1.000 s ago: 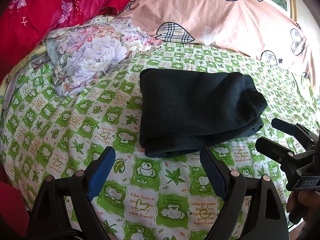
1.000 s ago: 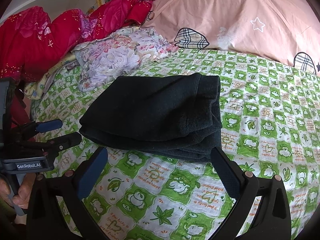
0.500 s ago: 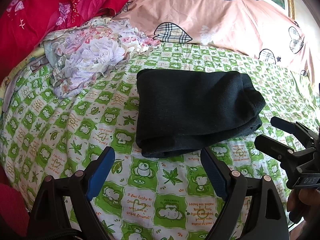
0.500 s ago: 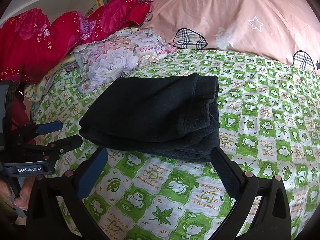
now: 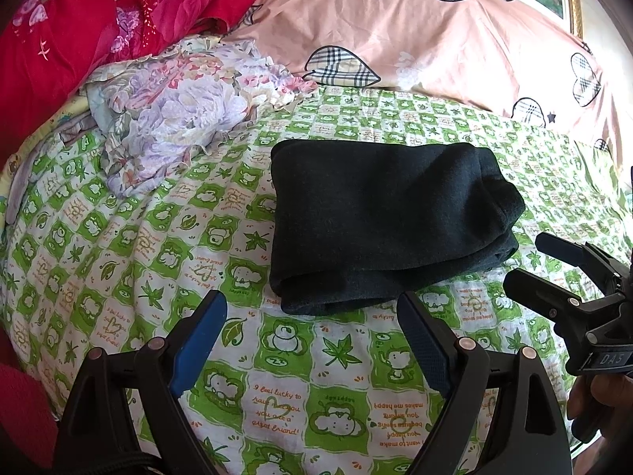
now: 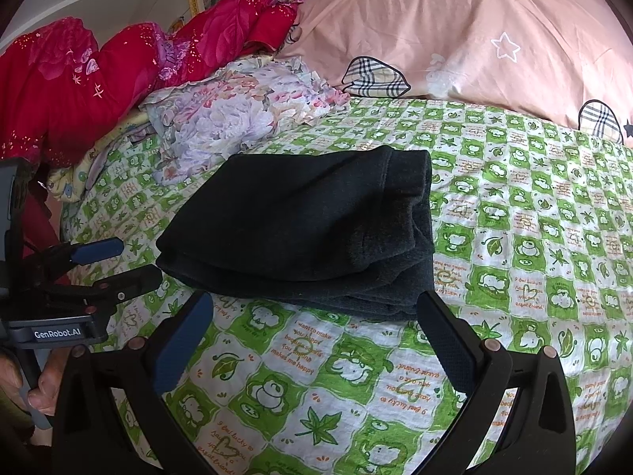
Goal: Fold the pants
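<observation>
- Left wrist view: the pants (image 5: 379, 221) are dark and lie folded into a thick bundle on the green checked bed sheet (image 5: 118, 245), a little ahead of the camera.
- The left gripper (image 5: 312, 312) hangs above the sheet just before the near edge of the pants. Its two fingers are spread wide, they grasp nothing and do not touch the cloth.
- At the right edge of this view the right gripper (image 5: 530, 265) comes in from the side, near the right end of the pants but apart from them. Its fingers are parted and hold nothing.
- Behind the pants lies a flowered cloth (image 5: 178, 114) in a crumpled heap, then a red blanket (image 5: 59, 51) at the far left and a pink cover (image 5: 415, 35) with checked hearts along the back.
- Right wrist view: the pants (image 6: 300, 229) lie in the middle, several folded layers show along their right edge.
- The right gripper (image 6: 316, 308) is released, with fingers far apart. The right fingertip stands just at the near corner of the pants; I cannot tell if it touches.
- At the left edge the left gripper (image 6: 126, 261) is seen from the side, its fingers parted and free, just beside the left end of the pants.
- The flowered cloth (image 6: 237, 114), the red blanket (image 6: 79, 79) and the pink cover (image 6: 474, 31) lie beyond, on the sheet (image 6: 534, 237).
</observation>
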The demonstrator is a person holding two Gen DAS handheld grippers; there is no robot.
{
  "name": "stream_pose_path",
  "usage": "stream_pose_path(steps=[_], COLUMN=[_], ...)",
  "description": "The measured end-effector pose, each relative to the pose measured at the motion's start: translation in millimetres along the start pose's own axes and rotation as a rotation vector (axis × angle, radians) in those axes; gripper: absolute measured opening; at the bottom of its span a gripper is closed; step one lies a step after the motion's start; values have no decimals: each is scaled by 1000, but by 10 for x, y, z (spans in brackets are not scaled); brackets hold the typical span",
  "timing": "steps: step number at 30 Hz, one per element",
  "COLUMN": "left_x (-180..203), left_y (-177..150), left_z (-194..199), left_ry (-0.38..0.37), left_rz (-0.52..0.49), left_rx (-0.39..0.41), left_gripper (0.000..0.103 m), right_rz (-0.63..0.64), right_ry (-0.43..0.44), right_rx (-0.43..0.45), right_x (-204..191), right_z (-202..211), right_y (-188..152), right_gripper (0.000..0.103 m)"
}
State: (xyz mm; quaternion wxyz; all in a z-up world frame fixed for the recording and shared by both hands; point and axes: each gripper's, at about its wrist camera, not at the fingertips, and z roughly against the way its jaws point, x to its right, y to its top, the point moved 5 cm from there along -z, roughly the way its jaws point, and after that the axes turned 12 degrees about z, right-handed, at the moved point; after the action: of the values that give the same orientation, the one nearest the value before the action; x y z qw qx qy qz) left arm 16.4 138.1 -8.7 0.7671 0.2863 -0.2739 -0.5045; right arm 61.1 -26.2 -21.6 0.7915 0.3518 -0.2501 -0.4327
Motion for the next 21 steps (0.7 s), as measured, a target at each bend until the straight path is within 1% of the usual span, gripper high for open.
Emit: stream_pose_path(steps=[21], left_x=[34], left_y=[38], left_z=[14], left_ry=[-4], left_rz=[-9], left_rx=[7], left_gripper=[89], right_rz=[5], right_ry=[-5], right_rx=[5], right_x=[-4], right_z=[9], right_y=[22], right_gripper=[102])
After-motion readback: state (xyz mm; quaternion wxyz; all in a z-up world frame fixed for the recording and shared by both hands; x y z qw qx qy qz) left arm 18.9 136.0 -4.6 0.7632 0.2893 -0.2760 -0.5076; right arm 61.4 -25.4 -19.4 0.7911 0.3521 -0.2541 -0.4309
